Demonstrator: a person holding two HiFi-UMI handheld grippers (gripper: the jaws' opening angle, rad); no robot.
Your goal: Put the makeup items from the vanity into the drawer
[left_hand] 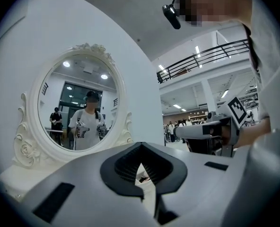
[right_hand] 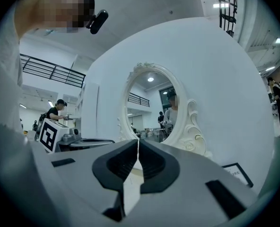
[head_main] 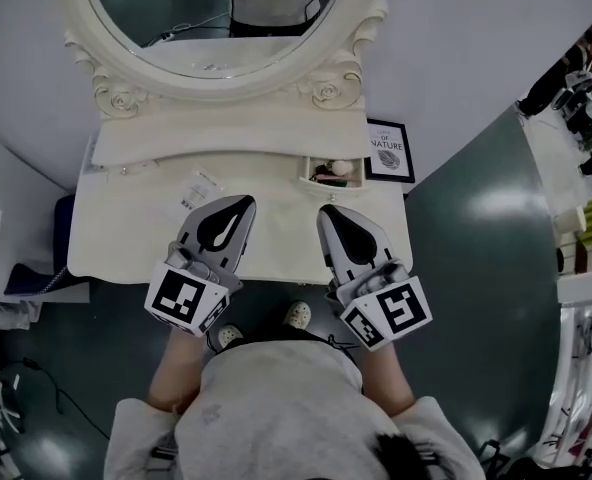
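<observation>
A white vanity (head_main: 126, 228) with an oval mirror (head_main: 216, 18) stands in front of me in the head view. A small drawer (head_main: 307, 179) is pulled open at its right. Makeup items (head_main: 334, 171) lie inside the drawer. A flat white packet (head_main: 198, 190) lies on the vanity top left of centre. My left gripper (head_main: 243, 202) hovers over the front of the top, just right of the packet, and is shut on nothing. My right gripper (head_main: 327, 211) is shut and empty, a little in front of the drawer. The left gripper view shows shut jaws (left_hand: 140, 146); the right gripper view does too (right_hand: 138, 142).
A black-framed print (head_main: 388, 151) leans on the wall at the vanity's right end. The mirror's carved frame (right_hand: 195, 126) rises behind the top. Dark green floor surrounds the vanity. Cluttered shelves (head_main: 588, 218) stand at the far right, and a dark bag (head_main: 31, 278) lies at the left.
</observation>
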